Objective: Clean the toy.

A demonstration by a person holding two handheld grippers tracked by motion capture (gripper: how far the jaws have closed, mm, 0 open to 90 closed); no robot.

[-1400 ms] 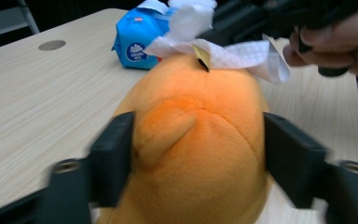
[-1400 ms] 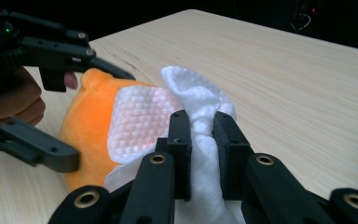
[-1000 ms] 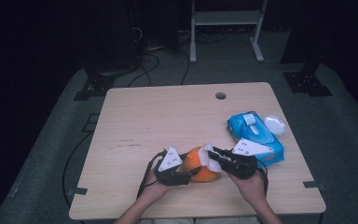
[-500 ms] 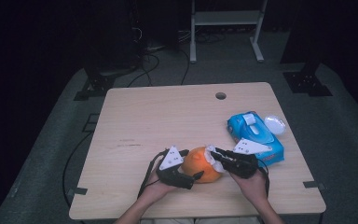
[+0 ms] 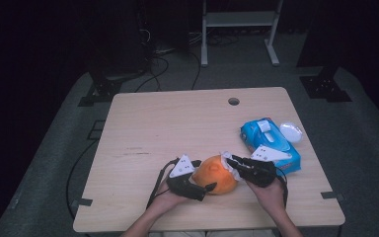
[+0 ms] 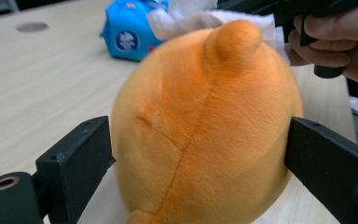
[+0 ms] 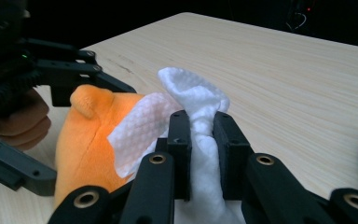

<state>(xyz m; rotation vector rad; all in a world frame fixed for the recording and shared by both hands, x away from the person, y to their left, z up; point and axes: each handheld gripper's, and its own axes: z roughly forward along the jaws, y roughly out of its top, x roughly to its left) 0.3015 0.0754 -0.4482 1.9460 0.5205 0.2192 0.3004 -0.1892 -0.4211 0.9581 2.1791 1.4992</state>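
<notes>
Wipe [image 7: 200, 105] pinched in my right gripper [image 7: 199, 135] meets the orange plush [image 6: 205, 130]; left gripper [image 6: 198, 158] fingers [image 6: 77, 161] have just been opening, now bracketing it at lower centre to steady it.

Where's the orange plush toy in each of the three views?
High view: orange plush toy near the table's front edge, between the left hand-held gripper and the right hand-held gripper.
Left gripper view: centre, large, between the two black jaws.
Right gripper view: lower left, behind the white wipe, toy at.
Shared landmark: the blue wipes pack.
</notes>
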